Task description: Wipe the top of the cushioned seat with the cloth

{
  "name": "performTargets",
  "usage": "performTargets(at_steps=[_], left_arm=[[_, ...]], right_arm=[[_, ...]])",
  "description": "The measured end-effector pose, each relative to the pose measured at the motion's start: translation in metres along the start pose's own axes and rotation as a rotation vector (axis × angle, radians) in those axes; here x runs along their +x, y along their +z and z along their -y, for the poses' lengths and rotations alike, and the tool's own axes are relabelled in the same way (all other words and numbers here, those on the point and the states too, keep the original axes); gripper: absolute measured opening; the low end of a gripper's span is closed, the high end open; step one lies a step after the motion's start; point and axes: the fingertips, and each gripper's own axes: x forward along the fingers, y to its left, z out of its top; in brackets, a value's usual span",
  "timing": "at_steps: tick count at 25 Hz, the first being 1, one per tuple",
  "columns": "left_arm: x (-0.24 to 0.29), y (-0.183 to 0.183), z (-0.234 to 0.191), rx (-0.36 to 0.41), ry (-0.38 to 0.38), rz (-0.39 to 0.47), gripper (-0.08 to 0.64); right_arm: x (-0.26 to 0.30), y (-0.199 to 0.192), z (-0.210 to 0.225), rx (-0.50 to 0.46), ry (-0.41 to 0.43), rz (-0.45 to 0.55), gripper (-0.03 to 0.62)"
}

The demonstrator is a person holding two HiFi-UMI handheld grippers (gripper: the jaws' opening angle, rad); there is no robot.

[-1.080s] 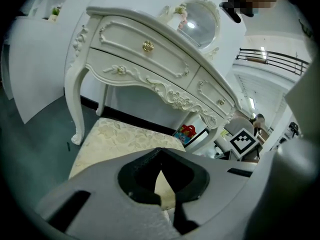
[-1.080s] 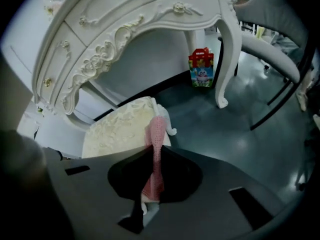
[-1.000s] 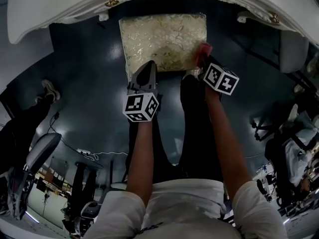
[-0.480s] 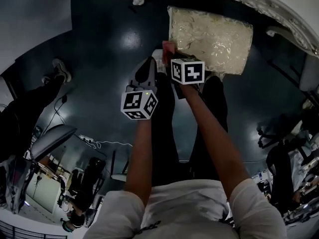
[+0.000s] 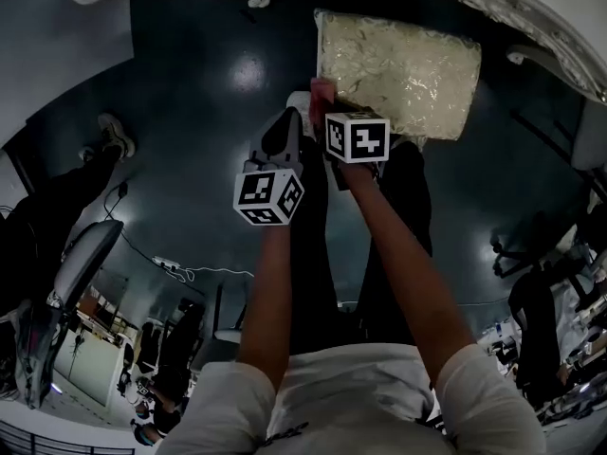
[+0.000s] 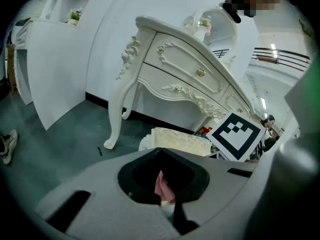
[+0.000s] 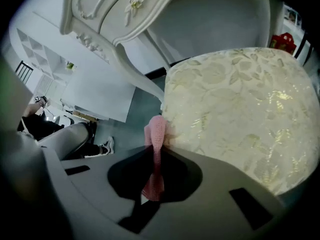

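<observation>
**Right tool [image 7: 155,151] w/ cloth [image 7: 156,129] shifted to other front corner of seat [image 7: 235,104]**

Moved since approx. 1 s ago (head view): right tool & cloth went from the seat's 5 o'clock corner to its 7 o'clock corner. Right jaws are clamped on the pink cloth, which sticks out past the tips, just beside the seat edge. Left tool [image 6: 160,156] is at 7 o'clock of the cloth, over dark floor [image 5: 218,74], off the seat. Its jaws meet at the tips w/ nothing gripped; pink shows thru the slit behind them. White carved desk [image 6: 185,69] stands at 12 o'clock, beyond the seat.

Pink cloth [image 7: 156,134] upright in the right hand-held gripper [image 7: 154,184], at a corner of the cream floral cushioned seat [image 7: 235,109]
</observation>
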Motion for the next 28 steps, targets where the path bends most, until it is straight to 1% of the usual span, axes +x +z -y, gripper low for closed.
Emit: performTargets(at_steps=[4, 10, 16, 20, 23, 25, 28], left_arm=[[0.020, -0.004, 0.039, 0.021, -0.039, -0.009, 0.012], [0.045, -0.013, 0.090, 0.041, -0.072, -0.019, 0.012], [0.073, -0.033, 0.147, 0.048, -0.113, -0.040, 0.012], [0.091, -0.049, 0.187, 0.058, -0.146, -0.054, 0.012], [0.101, -0.061, 0.210, 0.073, -0.168, -0.070, 0.012], [0.104, -0.066, 0.222, 0.080, -0.181, -0.076, 0.012], [0.106, -0.068, 0.232, 0.090, -0.191, -0.078, 0.012]], right_arm=[[-0.022, -0.003, 0.024, 0.007, 0.029, 0.021, 0.025], [-0.060, -0.003, 0.083, 0.041, 0.021, 0.037, 0.026], [-0.108, -0.007, 0.165, 0.065, -0.034, 0.070, 0.026], [-0.136, -0.010, 0.214, 0.069, -0.089, 0.079, 0.026], [-0.155, -0.015, 0.246, 0.097, -0.124, 0.104, 0.026], [-0.167, -0.017, 0.263, 0.106, -0.160, 0.122, 0.026], [-0.180, -0.024, 0.291, 0.112, -0.239, 0.128, 0.025]])
